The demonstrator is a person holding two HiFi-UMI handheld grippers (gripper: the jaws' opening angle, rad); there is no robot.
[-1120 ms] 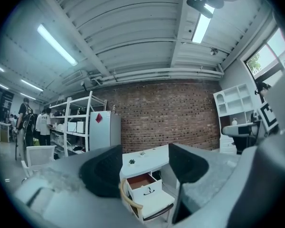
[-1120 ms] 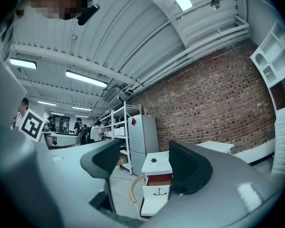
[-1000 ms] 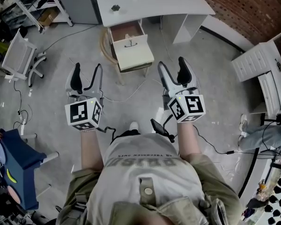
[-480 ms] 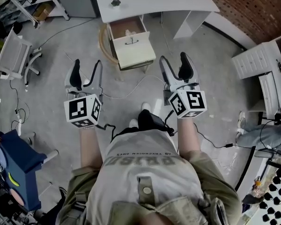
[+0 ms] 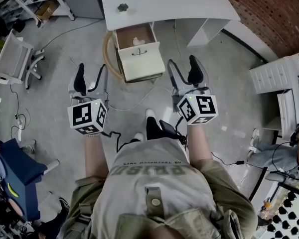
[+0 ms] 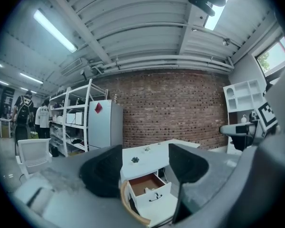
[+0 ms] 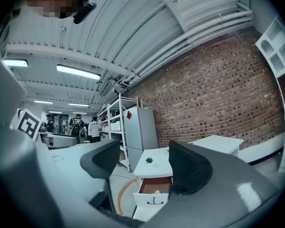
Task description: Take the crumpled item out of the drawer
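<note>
An open white drawer [image 5: 137, 54] hangs under a white table [image 5: 189, 4] ahead of me, on the floor side. A small pale crumpled item [image 5: 138, 41] lies inside it on the brown bottom. Both grippers are held at waist height, well short of the drawer. My left gripper [image 5: 91, 78] is open and holds nothing. My right gripper [image 5: 184, 72] is open too, with nothing between its jaws. In the left gripper view the drawer [image 6: 154, 197] and crumpled item [image 6: 147, 190] show between the jaws, far off. The right gripper view shows the drawer [image 7: 153, 198] likewise.
A wooden hoop [image 5: 107, 54] leans by the drawer's left side. Two small plants [image 5: 122, 7] stand on the table. Cables trail over the floor. A white chair [image 5: 10, 59] is at left, a blue seat [image 5: 15, 176] near left, white shelving [image 5: 276, 73] at right.
The person has stepped a little forward, so the table and drawer sit slightly nearer. Both grippers stay open and keep their height.
</note>
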